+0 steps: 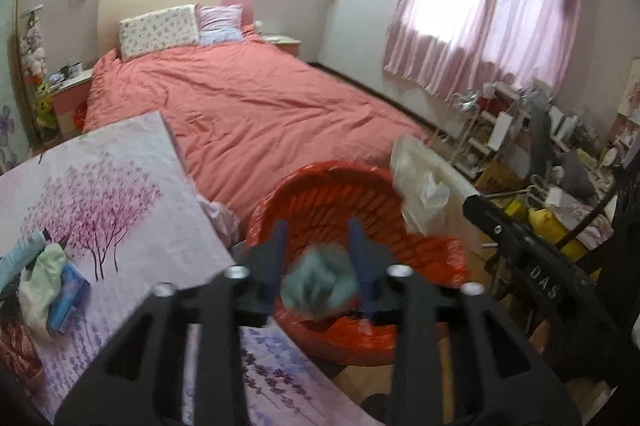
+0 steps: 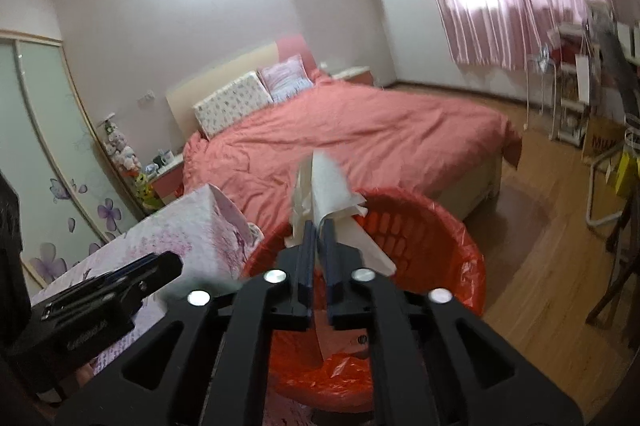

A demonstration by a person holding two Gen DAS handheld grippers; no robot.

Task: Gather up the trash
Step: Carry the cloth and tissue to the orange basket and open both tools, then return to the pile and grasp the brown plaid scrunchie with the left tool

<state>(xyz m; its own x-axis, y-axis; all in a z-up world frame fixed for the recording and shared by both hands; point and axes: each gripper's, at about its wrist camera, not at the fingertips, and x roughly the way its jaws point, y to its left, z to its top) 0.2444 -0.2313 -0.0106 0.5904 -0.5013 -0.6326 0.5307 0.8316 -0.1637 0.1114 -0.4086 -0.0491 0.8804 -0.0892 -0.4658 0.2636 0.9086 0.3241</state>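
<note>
A red basket lined with a red plastic bag [image 1: 340,201] stands on the floor beside the table; it also shows in the right wrist view [image 2: 440,238]. My left gripper [image 1: 320,238] is open above the basket; a blurred grey-green crumpled wad [image 1: 320,278] is between and just below its fingers. My right gripper [image 2: 317,238] is shut on white crumpled paper [image 2: 328,185] and holds it over the basket. In the left wrist view the white paper [image 1: 420,181] shows at the basket's right rim.
A table with a floral lavender cloth [image 1: 120,193] is at the left, with a blue packet [image 1: 70,296] and pale cloth [image 1: 40,286] on it. A bed with a pink cover [image 1: 248,105] lies beyond. Cluttered shelves [image 1: 540,145] stand at the right.
</note>
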